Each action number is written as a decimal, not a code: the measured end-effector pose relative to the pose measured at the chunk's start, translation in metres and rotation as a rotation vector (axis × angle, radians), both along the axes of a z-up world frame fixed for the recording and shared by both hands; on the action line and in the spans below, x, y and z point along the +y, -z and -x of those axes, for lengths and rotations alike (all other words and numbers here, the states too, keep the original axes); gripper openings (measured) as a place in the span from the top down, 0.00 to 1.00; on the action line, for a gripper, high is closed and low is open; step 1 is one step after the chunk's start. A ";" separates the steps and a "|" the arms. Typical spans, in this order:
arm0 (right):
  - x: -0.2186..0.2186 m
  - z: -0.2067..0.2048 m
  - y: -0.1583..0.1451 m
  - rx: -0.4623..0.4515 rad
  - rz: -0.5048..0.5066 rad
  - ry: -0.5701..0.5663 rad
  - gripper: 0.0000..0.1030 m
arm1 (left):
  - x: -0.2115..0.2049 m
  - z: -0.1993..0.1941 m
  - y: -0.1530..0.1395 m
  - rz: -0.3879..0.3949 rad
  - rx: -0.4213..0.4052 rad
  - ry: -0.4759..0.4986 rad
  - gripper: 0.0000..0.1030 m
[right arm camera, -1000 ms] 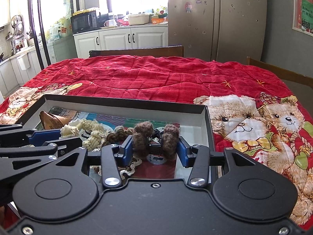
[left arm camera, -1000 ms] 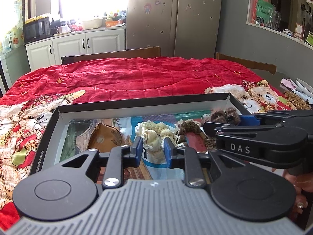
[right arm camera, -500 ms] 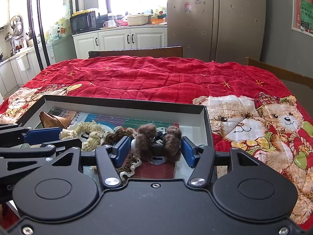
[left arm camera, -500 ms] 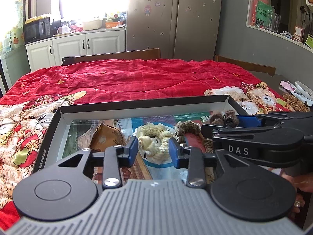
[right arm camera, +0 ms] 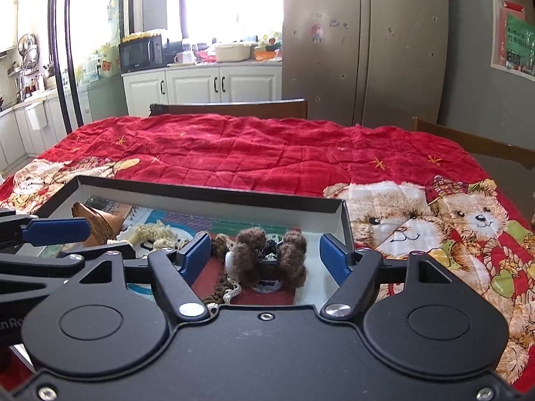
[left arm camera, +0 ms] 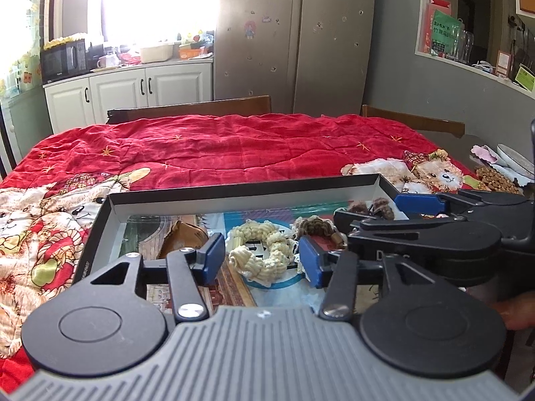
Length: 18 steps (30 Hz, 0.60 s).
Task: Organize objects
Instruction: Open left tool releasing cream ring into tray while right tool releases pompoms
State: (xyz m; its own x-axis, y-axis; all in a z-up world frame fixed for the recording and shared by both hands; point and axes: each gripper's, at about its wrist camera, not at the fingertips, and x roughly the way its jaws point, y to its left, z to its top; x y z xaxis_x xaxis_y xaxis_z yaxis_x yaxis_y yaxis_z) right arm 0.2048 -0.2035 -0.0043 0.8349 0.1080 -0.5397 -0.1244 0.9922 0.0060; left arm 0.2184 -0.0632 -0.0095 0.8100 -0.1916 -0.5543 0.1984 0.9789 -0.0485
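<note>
A shallow box [left arm camera: 240,197] with dark walls lies on a red quilt [left arm camera: 217,147] printed with bears. Left claw [left arm camera: 260,260]: released, its blue pads [left arm camera: 214,255] spread on either side of a cream yarn ring [left arm camera: 259,250], neither pad touching it; the ring lies flat on the box floor, near the middle. Right claw [right arm camera: 267,255]: likewise released, pads [right arm camera: 195,255] well apart, with a brown pom-pom clip [right arm camera: 271,259] between them and clear of both; the clip rests at the right end of the box, near the right wall. Between ring and clip lies a brown braided piece [left arm camera: 314,225]. A tan paper cone [right arm camera: 98,225] lies at the left of the box. In the left view the right claw [left arm camera: 418,200] reaches in from the right, over the box's right end. A fridge [right arm camera: 361,43] and white cabinets [right arm camera: 207,87] stand at the far wall.
</note>
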 end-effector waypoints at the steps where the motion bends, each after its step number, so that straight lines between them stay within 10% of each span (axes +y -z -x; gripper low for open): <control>1: 0.000 0.001 -0.001 -0.007 -0.001 0.001 0.29 | 0.001 0.000 0.000 0.002 0.000 -0.002 0.36; 18: 0.003 0.020 -0.022 -0.041 -0.040 -0.021 0.29 | 0.012 0.016 -0.016 -0.005 -0.027 -0.020 0.30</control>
State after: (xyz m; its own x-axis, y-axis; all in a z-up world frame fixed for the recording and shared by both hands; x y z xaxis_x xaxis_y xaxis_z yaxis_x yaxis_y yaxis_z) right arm 0.1852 -0.2009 0.0174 0.8537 0.1466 -0.4997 -0.1466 0.9884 0.0395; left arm 0.2021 -0.0515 0.0062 0.8284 -0.1728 -0.5328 0.1800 0.9829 -0.0388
